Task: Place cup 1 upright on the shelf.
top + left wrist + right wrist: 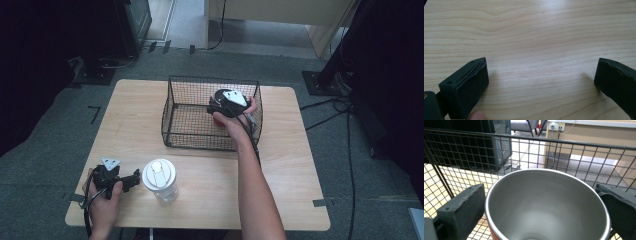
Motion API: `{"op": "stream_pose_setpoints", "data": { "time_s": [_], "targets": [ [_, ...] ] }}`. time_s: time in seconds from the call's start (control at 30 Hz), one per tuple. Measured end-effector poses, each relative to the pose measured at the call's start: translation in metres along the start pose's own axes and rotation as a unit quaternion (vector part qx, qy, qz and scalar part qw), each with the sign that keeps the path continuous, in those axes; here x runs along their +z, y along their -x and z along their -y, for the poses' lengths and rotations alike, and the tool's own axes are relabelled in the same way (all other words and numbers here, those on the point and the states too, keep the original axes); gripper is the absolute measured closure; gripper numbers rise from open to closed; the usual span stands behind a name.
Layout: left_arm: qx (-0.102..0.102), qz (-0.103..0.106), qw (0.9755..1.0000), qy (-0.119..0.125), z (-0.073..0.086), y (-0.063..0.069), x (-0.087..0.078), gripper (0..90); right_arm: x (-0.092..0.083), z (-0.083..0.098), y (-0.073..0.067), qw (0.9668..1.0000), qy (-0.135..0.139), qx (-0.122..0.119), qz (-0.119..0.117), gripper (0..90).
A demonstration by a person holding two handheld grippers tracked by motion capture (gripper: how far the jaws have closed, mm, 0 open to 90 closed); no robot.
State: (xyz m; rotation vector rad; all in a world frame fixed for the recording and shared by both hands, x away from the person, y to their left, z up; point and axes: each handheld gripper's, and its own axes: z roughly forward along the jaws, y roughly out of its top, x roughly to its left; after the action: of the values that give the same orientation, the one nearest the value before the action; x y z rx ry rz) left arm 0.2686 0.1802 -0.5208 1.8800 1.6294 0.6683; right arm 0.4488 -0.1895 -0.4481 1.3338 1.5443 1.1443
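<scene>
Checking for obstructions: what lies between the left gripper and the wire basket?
In the high view, bare wooden table separates the left gripper from the wire basket; the lidded jar stands aside.

Black wire-mesh basket [195, 122] on the pale wooden counter [290, 165], upper centre of frame; red, grey-lined metal cup [546, 205] inside it, right part. Clear white-lidded jar [161, 180] lower left, left gripper [131, 179] just left of it.

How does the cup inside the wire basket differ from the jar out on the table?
The cup stands in the wire basket; the jar stands on the bare table. The cup is open-topped, grey inside and red-orange outside; the jar is clear with a white lid on. The right claw straddles the cup, jaws wide; the left claw only rests beside the jar. Both stand upright.
</scene>
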Motion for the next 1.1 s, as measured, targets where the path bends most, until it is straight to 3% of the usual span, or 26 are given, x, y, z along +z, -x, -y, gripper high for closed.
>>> {"op": "stream_pose_setpoints", "data": {
  "time_s": [0.1, 0.47, 0.83, 1.1],
  "targets": [
    [0.0, 0.0, 1.0, 0.0, 0.0, 0.0, 0.0, 0.0, 0.0, -0.001, -0.001, 1.0, 0.003, 0.003, 0.004, 0.0],
    [0.003, 0.0, 1.0, -0.001, -0.001, 0.0, 0.0, 0.0, -0.013, -0.017, 0.005, 0.9978, 0.063, -0.008, 0.018, 0.0],
    [0.003, 0.001, 1.0, -0.001, -0.001, 0.001, 0.001, 0.0, -0.054, -0.04, 0.018, 0.9943, 0.107, -0.002, 0.008, 0.0],
    [0.003, 0.001, 1.0, -0.001, -0.001, 0.001, 0.001, 0.0, -0.086, -0.041, 0.013, 0.9938, 0.11, -0.014, -0.012, 0.0]
  ]
}}
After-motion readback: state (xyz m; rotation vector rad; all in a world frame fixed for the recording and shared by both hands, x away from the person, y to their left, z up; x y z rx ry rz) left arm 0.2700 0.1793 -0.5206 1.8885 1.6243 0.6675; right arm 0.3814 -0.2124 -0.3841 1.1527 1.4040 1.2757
